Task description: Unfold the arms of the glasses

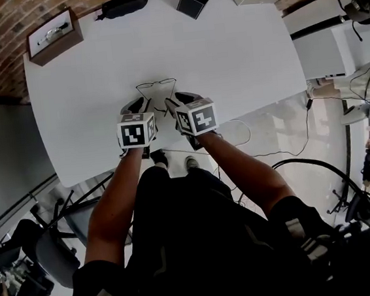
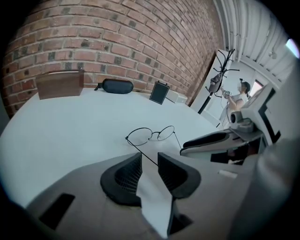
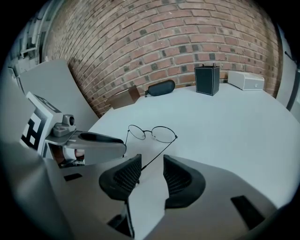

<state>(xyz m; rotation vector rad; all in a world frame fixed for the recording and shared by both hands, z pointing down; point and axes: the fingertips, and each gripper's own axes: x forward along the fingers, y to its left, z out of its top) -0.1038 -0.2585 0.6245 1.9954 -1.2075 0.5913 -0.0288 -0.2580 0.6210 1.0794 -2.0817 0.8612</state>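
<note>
Both forearms (image 1: 114,197) reached out side by side, angled steeply down. The left hand-held gripper (image 2: 149,159) and right hand-held gripper (image 3: 152,163) each stood with jaws apart (one thin temple ran into each gap, pressed by neither). The glasses (image 1: 156,86) stood on the smooth white counter (image 1: 240,46), round wire rims toward the brick wall (image 2: 117,42), temples pointing back at the person.

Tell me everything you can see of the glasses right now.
The glasses have two round clear lenses in a thin dark wire frame. They rest on the white table, lenses toward the brick wall, with both arms unfolded. One arm runs between the open jaws of the left tool, the other between those of the right tool; neither visibly pinches it.
</note>
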